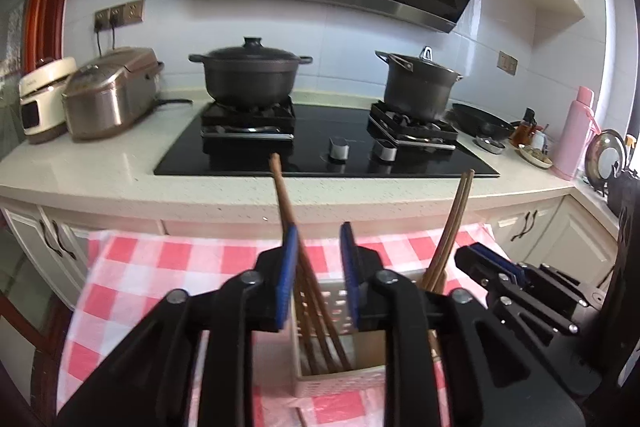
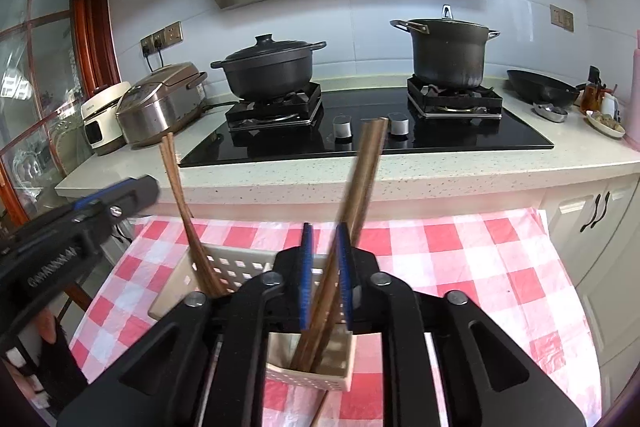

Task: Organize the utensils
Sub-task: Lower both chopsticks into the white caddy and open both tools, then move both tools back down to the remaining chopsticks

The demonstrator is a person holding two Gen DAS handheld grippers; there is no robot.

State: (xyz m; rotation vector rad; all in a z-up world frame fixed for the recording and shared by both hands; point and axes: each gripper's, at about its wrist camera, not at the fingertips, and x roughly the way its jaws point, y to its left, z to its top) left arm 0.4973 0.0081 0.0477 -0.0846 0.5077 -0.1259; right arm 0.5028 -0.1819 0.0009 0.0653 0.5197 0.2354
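Low centre in both views, chopsticks (image 1: 316, 307) stand in the white basket (image 1: 340, 383). Our left gripper (image 1: 318, 279) gapes wide around one bundle; the right gripper (image 2: 325, 275) looks narrow, seemingly loose around another. We should withdraw straight upward, avoiding snags.

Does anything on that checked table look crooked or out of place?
Mostly tidy. The wooden chopsticks lean in opposite directions in the white basket, and one stray stick seems to lie on the cloth outside it.

Checked cloth (image 1: 168, 259) covers the table; 1 basket (image 2: 248, 261) apparently rests on it.
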